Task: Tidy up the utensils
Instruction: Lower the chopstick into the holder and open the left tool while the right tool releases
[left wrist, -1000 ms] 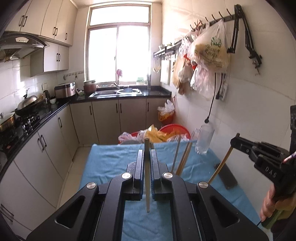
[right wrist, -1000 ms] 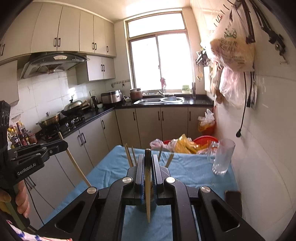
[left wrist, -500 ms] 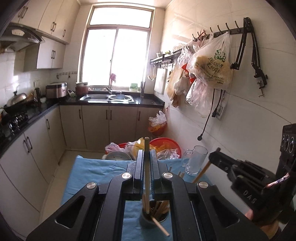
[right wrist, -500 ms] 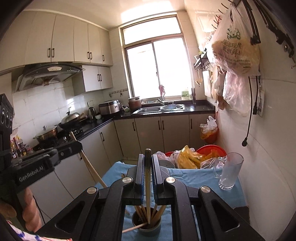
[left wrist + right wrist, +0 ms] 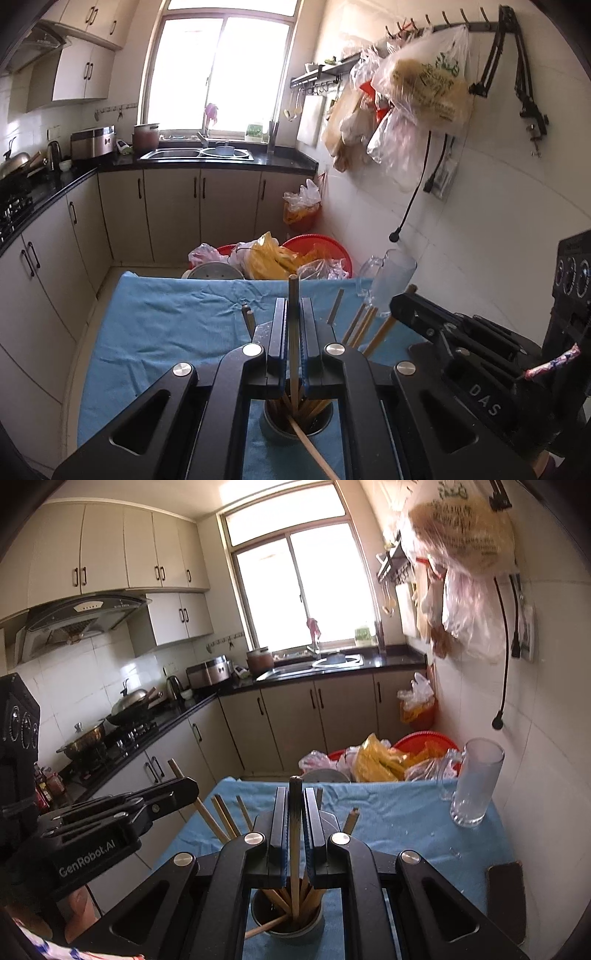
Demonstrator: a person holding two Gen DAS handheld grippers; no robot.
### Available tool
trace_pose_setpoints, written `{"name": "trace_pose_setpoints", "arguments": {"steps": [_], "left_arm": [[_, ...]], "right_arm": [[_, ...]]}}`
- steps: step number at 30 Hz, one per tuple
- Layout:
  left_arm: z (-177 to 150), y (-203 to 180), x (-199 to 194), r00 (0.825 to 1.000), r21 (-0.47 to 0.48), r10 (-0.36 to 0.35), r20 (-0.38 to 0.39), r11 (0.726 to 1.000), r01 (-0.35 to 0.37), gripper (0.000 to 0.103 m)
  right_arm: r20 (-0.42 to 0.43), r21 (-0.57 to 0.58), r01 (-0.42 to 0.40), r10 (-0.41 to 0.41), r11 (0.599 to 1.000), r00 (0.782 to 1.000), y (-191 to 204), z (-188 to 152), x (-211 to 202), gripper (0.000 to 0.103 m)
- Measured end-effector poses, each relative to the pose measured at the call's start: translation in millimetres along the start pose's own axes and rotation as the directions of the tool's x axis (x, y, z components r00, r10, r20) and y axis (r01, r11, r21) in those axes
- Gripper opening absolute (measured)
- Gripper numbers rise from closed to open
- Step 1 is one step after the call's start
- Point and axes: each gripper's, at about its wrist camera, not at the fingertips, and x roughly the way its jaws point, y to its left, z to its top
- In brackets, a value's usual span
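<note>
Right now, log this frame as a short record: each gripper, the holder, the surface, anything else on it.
left gripper: shut on one chopstick, upright above the holder
right gripper: shut on dark-topped chopstick, lower end inside the holder
holder: round cup, several chopsticks already inside
surface: blue cloth
other items: glass mug, dark phone

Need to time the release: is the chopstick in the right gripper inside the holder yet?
In: the chopstick clamped in the right gripper has its lower end below the holder rim, among the others.
</note>
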Motion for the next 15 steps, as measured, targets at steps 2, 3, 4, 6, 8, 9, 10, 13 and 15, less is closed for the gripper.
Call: {"name": "trace_pose_setpoints", "arguments": {"steps": [2, 3, 4, 6, 8, 9, 10, 13, 15], "left_arm": [[-5.0, -4.0, -0.2, 1.0, 0.033, 0.022, 0.006, 0.999, -0.023, 0.005], [-6.4, -5.7, -0.5, 1.0, 0.044, 0.027, 0.008, 0.999, -0.027, 0.005], [-7.7, -6.9, -0.6, 0.999, 0.053, 0.031, 0.01, 0.998, -0.032, 0.006], [-12.1, -9.3, -0.9, 0.999, 0.074, 0.043, 0.014, 0.996, -0.044, 0.006], [-14.9, -10.1, -0.4, 0.999, 0.085, 0.048, 0.009, 0.995, -0.049, 0.006], [-16.3, -9.9, 1.0, 0.999, 0.086, 0.048, 0.002, 0.995, -0.048, 0.006], [-17.7, -9.3, 2.9, 0.999, 0.084, 0.048, -0.006, 0.995, -0.047, 0.006], [-22.5, -5.6, 8.1, 0.998, 0.074, 0.057, -0.021, 0.996, -0.055, 0.006], [-24.0, -2.8, 10.5, 0.998, 0.068, 0.058, -0.031, 0.996, -0.056, 0.006]], "right_arm": [[-0.017, 0.004, -0.003, 0.003, 1.0, 1.0, -1.4, -6.1, 6.0, 0.008], [-0.028, 0.005, -0.005, 0.005, 1.0, 1.0, -2.1, -9.9, 9.4, 0.008], [-0.034, 0.005, -0.005, 0.005, 1.0, 0.999, -2.4, -12.2, 11.4, 0.008], [-0.043, 0.006, -0.004, 0.004, 1.0, 0.999, -2.9, -14.9, 14.2, 0.008], [-0.059, 0.012, -0.005, 0.005, 1.0, 0.998, -4.2, -20.8, 19.8, 0.008], [-0.063, 0.013, -0.005, 0.006, 1.0, 0.998, -4.1, -22.0, 20.9, 0.008], [-0.068, 0.012, -0.005, 0.006, 1.0, 0.998, -4.1, -23.4, 22.0, 0.008], [-0.078, 0.001, 0.001, -0.001, 1.0, 0.997, -3.3, -27.2, 24.8, 0.008], [-0.083, -0.004, 0.002, -0.002, 1.0, 0.997, -2.5, -29.3, 26.3, 0.008]]}}
